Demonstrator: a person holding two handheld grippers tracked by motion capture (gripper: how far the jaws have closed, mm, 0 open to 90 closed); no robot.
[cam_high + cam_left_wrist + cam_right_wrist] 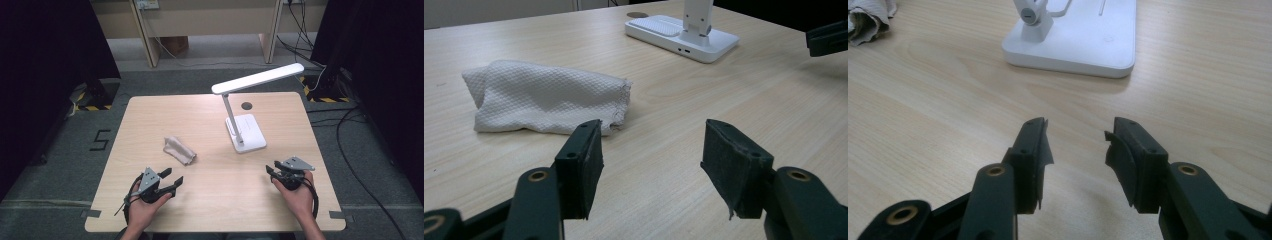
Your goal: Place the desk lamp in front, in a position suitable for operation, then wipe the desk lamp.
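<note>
**Folded cloth lay untouched between open grippers and desk lamp**

We saw the white textured cloth (178, 150) lying crumpled and folded on the light wooden table (150, 115), left of centre in the high view. In the left gripper view the cloth (544, 97) sat in the upper left of the frame, just beyond the tip of the left-hand jaw, with nothing pressing on it. In the right gripper view a corner of it (868, 20) showed at the top left edge.

The left gripper (171, 181) rested at the lower left of the high view, near the cloth but apart from it, held in the person's left hand (142, 210). We found its jaws (651, 150) spread wide with only bare tabletop between them.

The right gripper (271, 172) rested at the lower right of the high view, held in the right hand (300, 197), well apart from the cloth. Its jaws (1077, 145) were also parted, gripping nothing, and pointed toward the base of the white desk lamp (1073, 35).

The lamp (247, 132) stood right of centre in the high view, its long head (257, 78) reaching toward the upper right. A dark round hole (246, 106) sat in the tabletop just behind it.
</note>
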